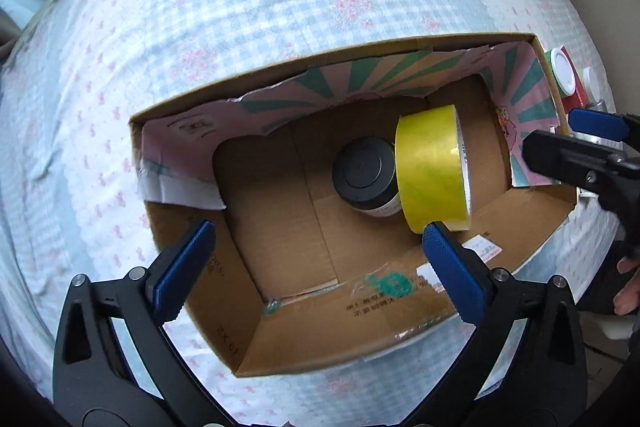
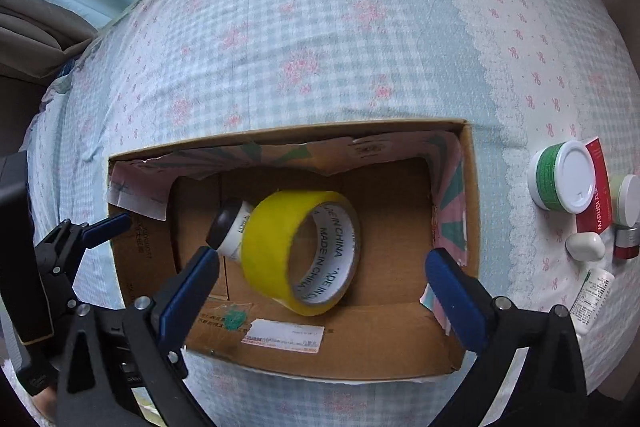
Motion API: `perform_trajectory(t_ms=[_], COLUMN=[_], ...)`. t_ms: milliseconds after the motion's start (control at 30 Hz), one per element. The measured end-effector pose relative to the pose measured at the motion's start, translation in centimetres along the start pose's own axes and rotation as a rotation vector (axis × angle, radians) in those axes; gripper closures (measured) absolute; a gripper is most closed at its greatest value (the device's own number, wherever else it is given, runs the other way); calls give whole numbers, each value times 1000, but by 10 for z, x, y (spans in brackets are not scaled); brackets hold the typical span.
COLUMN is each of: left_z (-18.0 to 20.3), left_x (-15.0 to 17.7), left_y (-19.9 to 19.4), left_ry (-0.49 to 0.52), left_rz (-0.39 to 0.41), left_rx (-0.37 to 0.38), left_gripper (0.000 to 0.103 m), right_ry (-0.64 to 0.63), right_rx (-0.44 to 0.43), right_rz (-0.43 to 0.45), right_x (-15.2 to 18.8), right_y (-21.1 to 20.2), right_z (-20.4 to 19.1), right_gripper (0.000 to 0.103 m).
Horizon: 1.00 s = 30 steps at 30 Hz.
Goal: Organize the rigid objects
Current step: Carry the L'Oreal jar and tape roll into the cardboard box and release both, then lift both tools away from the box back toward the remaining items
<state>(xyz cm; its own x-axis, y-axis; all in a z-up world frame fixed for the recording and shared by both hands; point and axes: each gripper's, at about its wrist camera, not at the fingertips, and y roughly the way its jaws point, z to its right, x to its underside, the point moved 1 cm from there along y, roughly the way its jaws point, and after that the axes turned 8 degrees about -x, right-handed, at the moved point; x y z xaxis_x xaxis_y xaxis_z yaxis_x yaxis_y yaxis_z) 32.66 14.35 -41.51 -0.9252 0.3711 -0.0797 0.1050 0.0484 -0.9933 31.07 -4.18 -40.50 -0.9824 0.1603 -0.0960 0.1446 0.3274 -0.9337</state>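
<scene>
A: Which step is this?

B: Partway through, I'd judge. The box (image 2: 468,195) already holds two things: a yellow tape roll (image 2: 300,251) standing on edge, and a dark-capped jar (image 2: 230,231) touching it on the side away from the loose items. More things wait outside the box, on the bedsheet (image 2: 320,27) just past its right wall.

A: And the grippers?

B: Both empty, jaws spread apart. The right gripper (image 2: 322,263) hovers over the box's near edge. The left gripper (image 1: 316,247) hangs over the same edge, further left.

A: So what does the next move call for?

B: Probably swinging the right gripper beyond the right wall to the pile: a green tub (image 2: 560,179) with a white lid, a red carton (image 2: 598,187), a small white case (image 2: 585,247), a labelled white bottle (image 2: 592,297) lying down, and a red-and-silver piece I can't identify.

A: How will they handle?

B: The tub is round, hard plastic, wide; the jaws must open well. The case is smooth and rounded, likely slippery. The carton is flat-sided, easy. The box is plain corrugated cardboard with torn printed paper lining its walls; the sheet is soft, so things may tip.
</scene>
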Motion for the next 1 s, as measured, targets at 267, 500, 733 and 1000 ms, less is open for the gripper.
perform_trajectory(t_ms=[267, 500, 733, 1000], left_z=[-10, -16, -20, -19], left_x=[28, 53, 89, 134], left_y=[-29, -68, -121, -202], left_ry=[-71, -113, -176, -214], left_rz=[22, 79, 147, 288], left_rx=[-3, -19, -20, -7], left_gripper=[0, 0, 0, 0], right_ry=[20, -39, -91, -62], right_rx=[-39, -32, -38, 5], right_rz=[27, 64, 111, 180], right_x=[22, 40, 67, 110], right_y=[-16, -42, -84, -146], right_z=[-1, -24, -48, -64], right_gripper=[0, 0, 0, 0])
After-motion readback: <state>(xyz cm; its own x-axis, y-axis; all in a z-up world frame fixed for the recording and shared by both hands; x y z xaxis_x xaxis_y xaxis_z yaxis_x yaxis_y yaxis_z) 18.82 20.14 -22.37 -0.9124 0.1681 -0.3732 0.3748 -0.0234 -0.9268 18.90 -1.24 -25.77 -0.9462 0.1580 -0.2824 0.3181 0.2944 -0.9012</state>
